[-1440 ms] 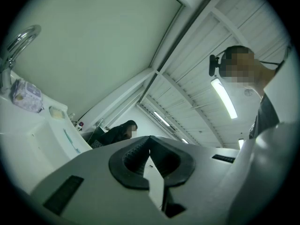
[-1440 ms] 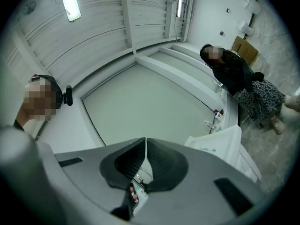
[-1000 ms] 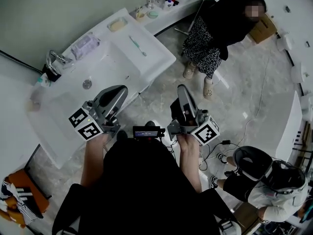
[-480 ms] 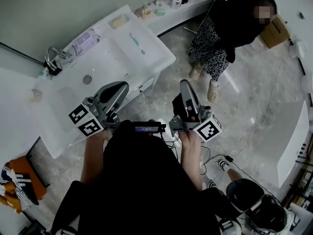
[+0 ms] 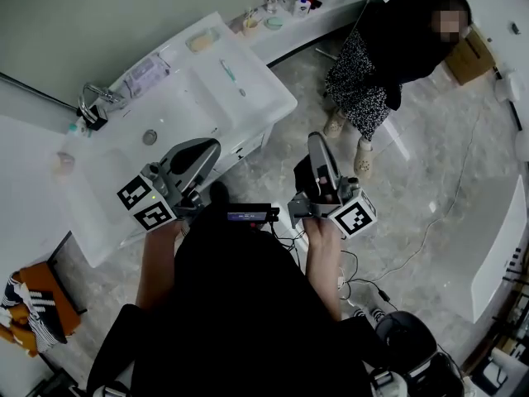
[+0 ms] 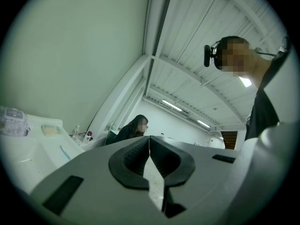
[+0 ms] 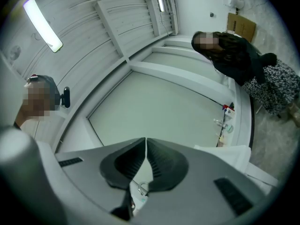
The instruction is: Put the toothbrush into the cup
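A teal toothbrush (image 5: 229, 70) lies flat on the white sink counter (image 5: 264, 98), right of the basin; it also shows in the left gripper view (image 6: 64, 152). A small pale, see-through thing that may be the cup (image 5: 64, 164) stands at the counter's left end, too small to tell. My left gripper (image 5: 207, 145) hangs over the counter's front edge, shut and empty, its tip (image 6: 149, 137) well short of the toothbrush. My right gripper (image 5: 315, 137) is over the floor beside the counter, also shut with nothing in it (image 7: 146, 138).
A faucet (image 5: 92, 104), a drain (image 5: 150, 137), a clear box (image 5: 147, 74) and a soap dish (image 5: 201, 40) are on the sink. Bottles (image 5: 302, 5) stand on a far shelf. A person in black (image 5: 388, 48) stands to the right. Cables (image 5: 430, 222) lie on the floor.
The whole view has slid: the sink sits a little nearer and the crouched person at lower right has dropped out of sight. Both grippers drifted slightly and stayed shut.
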